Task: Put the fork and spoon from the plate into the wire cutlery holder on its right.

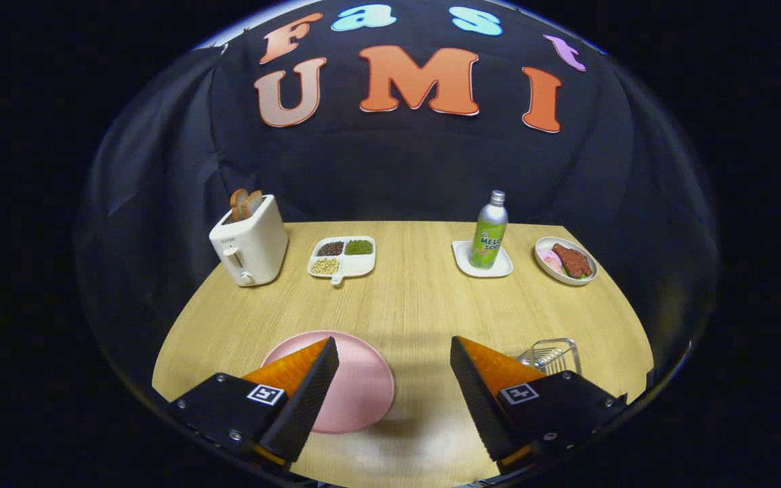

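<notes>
**Cutlery transfer: looks finished or near it**

Gripper point(394, 356) fingers spread wide, holding nothing, above the table point(417, 285). Pink plate point(363, 390) shows bare where visible; left finger hides part. Wire cutlery holder point(553, 354) just right, mostly hidden; its contents cannot be told. Fork and spoon not identifiable.

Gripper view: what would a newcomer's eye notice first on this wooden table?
Closest are the open gripper fingers, spread wide with nothing between them; the round pink plate lies partly under one finger and the wire cutlery holder sits behind the other. Far across the table, the cream toaster holding bread slices and the tall green soda bottle on its white square coaster stand out.
</notes>
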Motion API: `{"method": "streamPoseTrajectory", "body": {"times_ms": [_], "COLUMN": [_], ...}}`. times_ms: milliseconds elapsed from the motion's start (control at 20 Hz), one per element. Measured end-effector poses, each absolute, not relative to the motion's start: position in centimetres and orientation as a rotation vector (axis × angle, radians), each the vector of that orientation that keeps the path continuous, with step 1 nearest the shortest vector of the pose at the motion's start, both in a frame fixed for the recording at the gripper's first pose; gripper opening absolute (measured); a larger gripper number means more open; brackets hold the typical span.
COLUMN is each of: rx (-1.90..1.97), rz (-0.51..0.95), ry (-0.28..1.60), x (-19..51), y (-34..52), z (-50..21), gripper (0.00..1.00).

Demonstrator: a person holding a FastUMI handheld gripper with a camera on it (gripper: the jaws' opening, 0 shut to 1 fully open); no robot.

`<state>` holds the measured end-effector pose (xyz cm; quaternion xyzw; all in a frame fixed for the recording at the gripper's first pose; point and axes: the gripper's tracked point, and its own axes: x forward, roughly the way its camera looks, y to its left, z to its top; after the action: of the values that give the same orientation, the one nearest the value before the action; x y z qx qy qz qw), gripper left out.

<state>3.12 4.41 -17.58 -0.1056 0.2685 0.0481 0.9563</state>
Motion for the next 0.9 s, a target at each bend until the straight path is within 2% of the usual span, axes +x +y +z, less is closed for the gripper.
{"method": "streamPoseTrajectory", "body": {"times_ms": [700, 900], "rx": [-0.302, -0.281], "rz": [0.206, 0.198], "ry": [0.653, 0.717], "x": [0.5, 0.2], "y": [13.3, 14.0], "z": [-27.5, -30.0], "gripper": [0.99, 0.87]}}
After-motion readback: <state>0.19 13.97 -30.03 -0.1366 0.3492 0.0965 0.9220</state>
